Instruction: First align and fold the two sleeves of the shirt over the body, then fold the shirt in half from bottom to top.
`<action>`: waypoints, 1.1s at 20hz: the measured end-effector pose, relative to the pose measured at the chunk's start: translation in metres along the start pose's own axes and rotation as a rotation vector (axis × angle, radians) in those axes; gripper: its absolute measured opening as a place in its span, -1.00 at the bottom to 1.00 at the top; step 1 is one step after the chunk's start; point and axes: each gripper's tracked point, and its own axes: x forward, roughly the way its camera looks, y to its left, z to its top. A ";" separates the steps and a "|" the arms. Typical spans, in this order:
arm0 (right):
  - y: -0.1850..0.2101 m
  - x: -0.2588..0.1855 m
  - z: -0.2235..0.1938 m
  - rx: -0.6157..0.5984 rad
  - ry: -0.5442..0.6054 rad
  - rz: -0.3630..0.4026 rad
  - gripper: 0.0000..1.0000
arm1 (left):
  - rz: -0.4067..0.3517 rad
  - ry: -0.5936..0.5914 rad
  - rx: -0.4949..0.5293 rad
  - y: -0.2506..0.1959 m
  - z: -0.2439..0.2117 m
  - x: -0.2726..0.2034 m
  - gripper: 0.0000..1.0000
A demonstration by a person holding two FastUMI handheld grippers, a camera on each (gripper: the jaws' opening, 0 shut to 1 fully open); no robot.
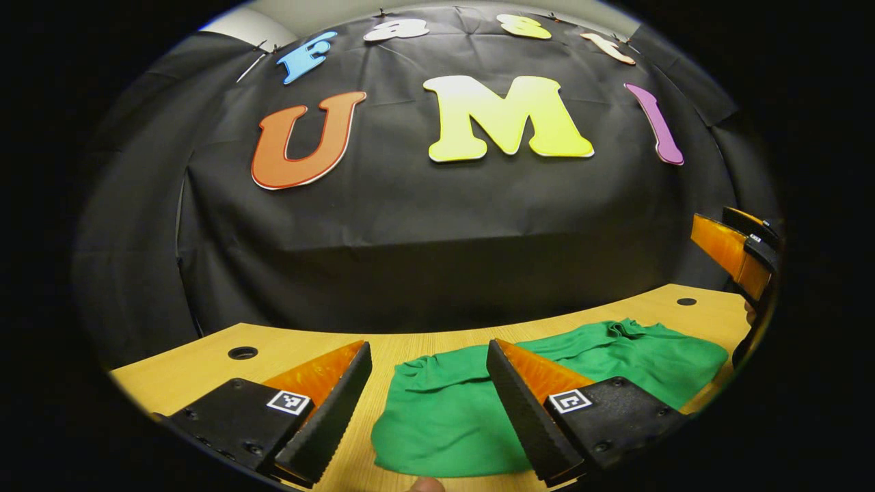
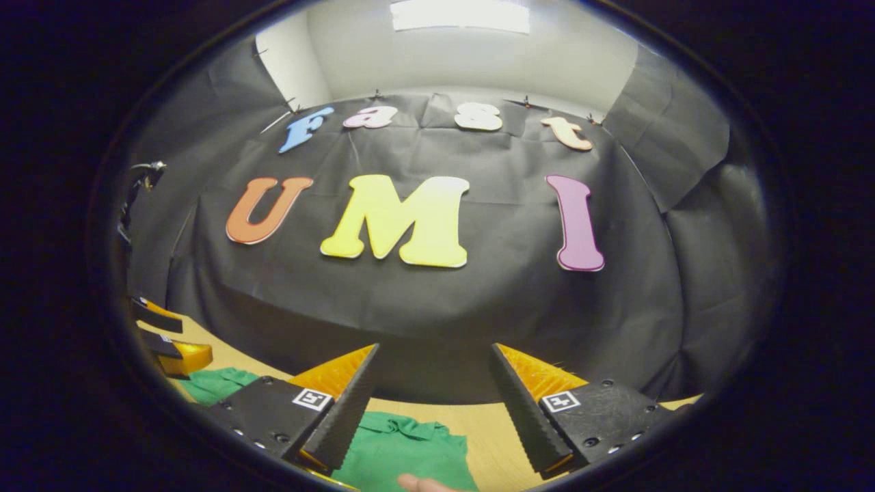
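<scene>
A green shirt (image 1: pixel 451 417) lies spread on the wooden table (image 1: pixel 205 365), its collar (image 1: pixel 625 326) toward the far right. My left gripper (image 1: pixel 429 355) hovers open above the shirt's left part, nothing between its fingers. The other gripper (image 1: pixel 742 253) shows at the right edge of the left gripper view, raised above the table. In the right gripper view my right gripper (image 2: pixel 433 357) is open and held above the table, with the green shirt (image 2: pixel 403 451) and its collar (image 2: pixel 403 425) below and between its fingers. The left gripper (image 2: pixel 167 342) appears at the left edge there.
The table has round cable holes (image 1: pixel 243 352) at the back left and back right (image 1: pixel 686 301). Black cloth walls close the booth behind the table. A fingertip (image 1: pixel 427 484) shows at the bottom edge.
</scene>
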 end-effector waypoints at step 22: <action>-0.061 -0.257 0.060 -0.153 0.130 0.131 0.93 | 0.004 -0.069 -0.066 -0.085 0.076 -0.265 1.00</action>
